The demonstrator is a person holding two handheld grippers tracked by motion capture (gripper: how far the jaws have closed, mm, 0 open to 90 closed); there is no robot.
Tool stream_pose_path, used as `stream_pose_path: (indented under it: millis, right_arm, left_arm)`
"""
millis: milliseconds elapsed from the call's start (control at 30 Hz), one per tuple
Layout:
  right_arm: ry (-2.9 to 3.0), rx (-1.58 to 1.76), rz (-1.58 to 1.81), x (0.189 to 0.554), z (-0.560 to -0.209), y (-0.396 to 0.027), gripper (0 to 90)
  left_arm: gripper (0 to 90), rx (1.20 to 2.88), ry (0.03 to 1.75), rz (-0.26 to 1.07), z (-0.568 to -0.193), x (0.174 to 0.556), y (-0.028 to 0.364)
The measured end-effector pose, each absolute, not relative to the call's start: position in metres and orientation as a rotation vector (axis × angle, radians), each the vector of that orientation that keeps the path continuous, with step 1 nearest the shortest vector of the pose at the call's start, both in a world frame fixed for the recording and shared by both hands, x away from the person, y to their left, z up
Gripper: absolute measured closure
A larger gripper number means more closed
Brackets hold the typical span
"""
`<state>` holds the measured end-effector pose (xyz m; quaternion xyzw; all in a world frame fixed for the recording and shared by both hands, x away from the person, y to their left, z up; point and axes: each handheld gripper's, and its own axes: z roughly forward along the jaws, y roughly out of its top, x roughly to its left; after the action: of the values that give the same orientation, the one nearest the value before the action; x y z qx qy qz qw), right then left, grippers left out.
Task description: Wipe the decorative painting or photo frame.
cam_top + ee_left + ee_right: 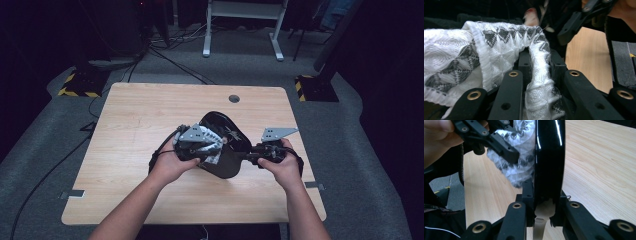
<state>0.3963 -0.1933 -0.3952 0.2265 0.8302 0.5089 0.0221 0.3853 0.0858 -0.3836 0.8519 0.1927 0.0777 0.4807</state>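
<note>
Two grippers busy: your right gripper [543,213] is clamping the black plate [549,157] on edge, left gripper [537,100] pinching the patterned cloth [499,50] against its face. You're wiping mid-step; next, be sweeping the cloth across while keeping the plate steady above the bench [140,120].

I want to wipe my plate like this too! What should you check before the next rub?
1. Right gripper clamped on the black plate's edge: ok.
2. Left gripper shut on the white cloth: ok.
3. Cloth touching the plate: ok.
4. Plate lifted off the table: ok, it stands on edge in the right gripper view.
5. Plate clean: cannot tell.
</note>
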Motion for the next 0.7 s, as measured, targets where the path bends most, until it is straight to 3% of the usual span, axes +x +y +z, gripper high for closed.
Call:
stream_pose_path:
  millis: [233, 700]
  right_arm:
    - [2.573, 0.701, 1.584, 0.397, -0.395, -0.193, 78.7]
    - [2.574, 0.705, 1.583, 0.397, -0.395, -0.195, 78.4]
  left_arm:
    - [77.0, 2.076, 0.468, 0.187, -0.385, 0.386, 0.089]
    - [76.9, 2.044, 0.593, 0.234, -0.394, 0.401, 0.133]
